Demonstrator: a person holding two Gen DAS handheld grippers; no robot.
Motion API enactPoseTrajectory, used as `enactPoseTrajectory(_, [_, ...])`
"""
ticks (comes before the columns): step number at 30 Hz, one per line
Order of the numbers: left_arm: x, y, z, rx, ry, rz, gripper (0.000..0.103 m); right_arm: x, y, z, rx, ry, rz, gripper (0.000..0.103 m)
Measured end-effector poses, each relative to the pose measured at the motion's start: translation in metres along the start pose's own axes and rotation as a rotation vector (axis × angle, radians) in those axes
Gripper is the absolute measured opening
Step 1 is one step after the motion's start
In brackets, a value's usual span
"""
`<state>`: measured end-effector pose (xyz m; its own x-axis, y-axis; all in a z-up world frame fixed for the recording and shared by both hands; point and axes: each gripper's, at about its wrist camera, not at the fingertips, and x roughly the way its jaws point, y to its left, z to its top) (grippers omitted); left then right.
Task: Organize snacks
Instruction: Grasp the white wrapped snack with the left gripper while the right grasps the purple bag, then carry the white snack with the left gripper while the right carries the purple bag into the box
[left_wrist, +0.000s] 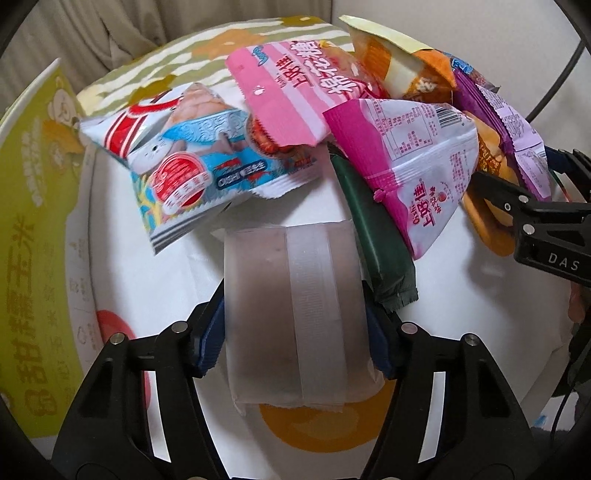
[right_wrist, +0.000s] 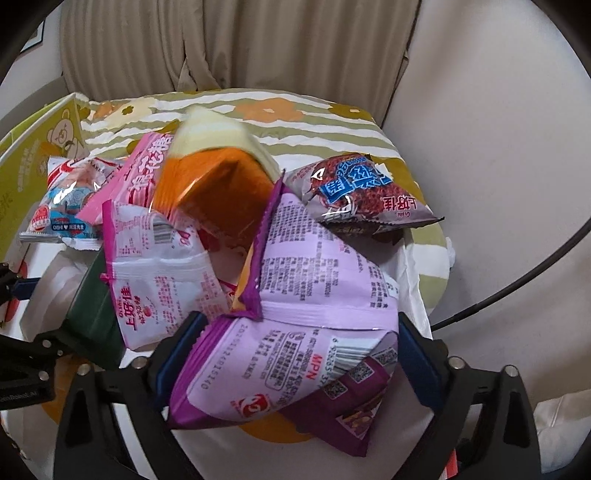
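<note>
Left wrist view: my left gripper (left_wrist: 295, 325) has its jaws set about halfway, closed against both sides of a frosted, translucent snack pack (left_wrist: 293, 314), held lengthwise and lifted clear of the white sheet (left_wrist: 155, 280), I judge for sorting apart from the heap. Beyond it lie an Oishi prawn-cracker bag (left_wrist: 184, 162), a pink cotton-candy bag (left_wrist: 288, 92), a magenta Oishi bag (left_wrist: 410, 162) and a dark green bar (left_wrist: 373, 236), overlapping; a yellow-green carton (left_wrist: 33, 221) stands at left, likely the destination. Right wrist view: my right gripper (right_wrist: 291, 354) has its jaws spread wide, pressing both edges of a purple snack bag (right_wrist: 310, 314), back panel up, raised at the heap's near edge. An orange bag (right_wrist: 221, 184) and a black-rice snack bag (right_wrist: 354, 192) sit behind it.
</note>
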<state>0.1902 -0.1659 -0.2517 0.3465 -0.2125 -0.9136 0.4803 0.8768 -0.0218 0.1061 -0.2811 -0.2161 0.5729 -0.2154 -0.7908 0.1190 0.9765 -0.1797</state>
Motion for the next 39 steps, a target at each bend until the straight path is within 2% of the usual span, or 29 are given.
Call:
enactPoseTrajectory(5, [-0.005, 0.007, -0.006, -0.037, 0.008, -0.004, 0.060, -0.002, 0.003, -0.001, -0.015, 0.000, 0.004, 0.081])
enactPoseTrajectory(10, [-0.019, 0.014, -0.015, -0.065, -0.010, 0.006, 0.060, -0.006, 0.003, -0.004, -0.020, -0.002, 0.007, 0.076])
enactPoseTrajectory(20, [-0.057, 0.016, -0.017, -0.083, -0.062, -0.037, 0.060, -0.038, 0.001, -0.004, 0.002, -0.038, 0.010, 0.071])
enactPoseTrajectory(26, [-0.098, 0.020, -0.013, -0.102, -0.126, -0.064, 0.060, -0.074, 0.003, 0.003, 0.015, -0.083, 0.012, 0.069])
enactPoseTrajectory(33, [-0.160, 0.040, -0.004, -0.127, -0.231, -0.096, 0.060, -0.125, 0.024, 0.032, 0.012, -0.179, 0.052, 0.067])
enactPoseTrajectory(39, [-0.208, 0.097, 0.007, -0.173, -0.314, -0.057, 0.060, -0.159, 0.067, 0.074, 0.010, -0.263, 0.153, 0.067])
